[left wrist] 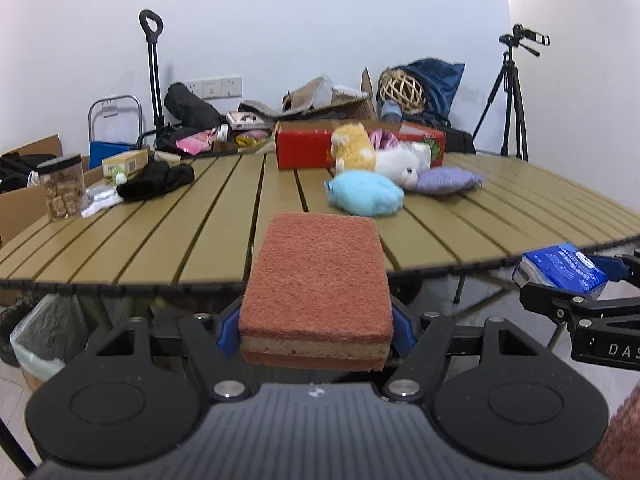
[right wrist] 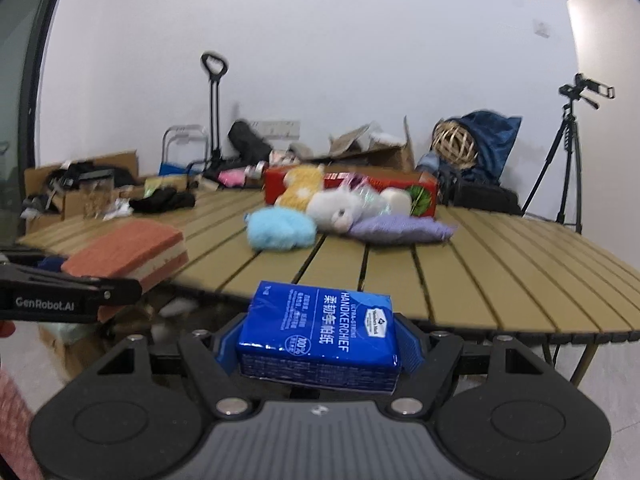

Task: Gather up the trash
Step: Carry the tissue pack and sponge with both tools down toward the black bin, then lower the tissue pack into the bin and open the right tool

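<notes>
1. At the far left, a bin lined with a pale green bag stands on the floor below the edge of the slatted table
2. On the table's left side a clear jar with a black lid stands upright, with white cloth just beside it and a black cloth further along
3. The left gripper is clenched on a red sponge: the blue pads press its two sides, and the sponge lies flat, held in the air at the near edge of the table
4. Beyond the sponge, a light blue plush toy lies on the table, touching a white plush toy; a yellow plush toy leans against the red box behind them, and a lilac cushion lies to the right
5. The right gripper grips a blue pack of handkerchiefs by its two sides, printed face up, held just off the near edge of the table
6. In the left wrist view the same pack shows at the right edge, well apart from the sponge
7. At the far right a camera on a tripod stands by the wall
</notes>
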The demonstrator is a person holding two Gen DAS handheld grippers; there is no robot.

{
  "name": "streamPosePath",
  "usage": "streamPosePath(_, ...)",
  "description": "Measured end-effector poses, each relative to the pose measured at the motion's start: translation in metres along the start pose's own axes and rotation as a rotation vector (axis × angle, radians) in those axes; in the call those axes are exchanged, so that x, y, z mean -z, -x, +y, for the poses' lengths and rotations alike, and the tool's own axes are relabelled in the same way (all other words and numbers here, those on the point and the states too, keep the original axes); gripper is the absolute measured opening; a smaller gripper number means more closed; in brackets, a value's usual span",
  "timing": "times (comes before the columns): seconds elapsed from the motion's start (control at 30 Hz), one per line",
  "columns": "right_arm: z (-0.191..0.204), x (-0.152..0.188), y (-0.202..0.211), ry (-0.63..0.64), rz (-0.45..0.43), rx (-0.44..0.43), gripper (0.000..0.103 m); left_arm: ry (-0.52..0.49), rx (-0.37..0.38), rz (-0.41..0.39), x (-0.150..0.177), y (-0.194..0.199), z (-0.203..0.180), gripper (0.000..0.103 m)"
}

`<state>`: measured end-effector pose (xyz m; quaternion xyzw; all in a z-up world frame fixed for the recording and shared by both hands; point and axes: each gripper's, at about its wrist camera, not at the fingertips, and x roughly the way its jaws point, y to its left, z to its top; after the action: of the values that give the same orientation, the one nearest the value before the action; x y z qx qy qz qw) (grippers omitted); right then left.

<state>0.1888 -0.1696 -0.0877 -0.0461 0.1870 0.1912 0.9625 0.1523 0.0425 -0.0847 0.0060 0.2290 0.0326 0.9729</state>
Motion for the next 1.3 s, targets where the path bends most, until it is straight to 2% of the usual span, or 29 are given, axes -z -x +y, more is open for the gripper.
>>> streamPosePath(0.43, 0.019, 0.034, 0.019, 0.057, 0.179, -0.062, 0.074, -0.024, -0.009, 0.124, 0.038, 0.02, -0.001, 0.071)
streamPosePath(0.8, 0.02, 0.053, 0.015, 0.026, 0.365, -0.072, 0.073, -0.001, -0.022, 0.294, 0.067, 0.019, 0.003, 0.071)
streamPosePath(1.07, 0.016, 0.069, 0.002, -0.016, 0.519, -0.085, 0.073, 0.003, -0.054, 0.375, 0.077, 0.012, 0.009, 0.071)
streamPosePath(1.3, 0.019, 0.077, -0.006, -0.019, 0.588, -0.083, 0.073, 0.017, -0.072, 0.443, 0.086, 0.0, 0.014, 0.071)
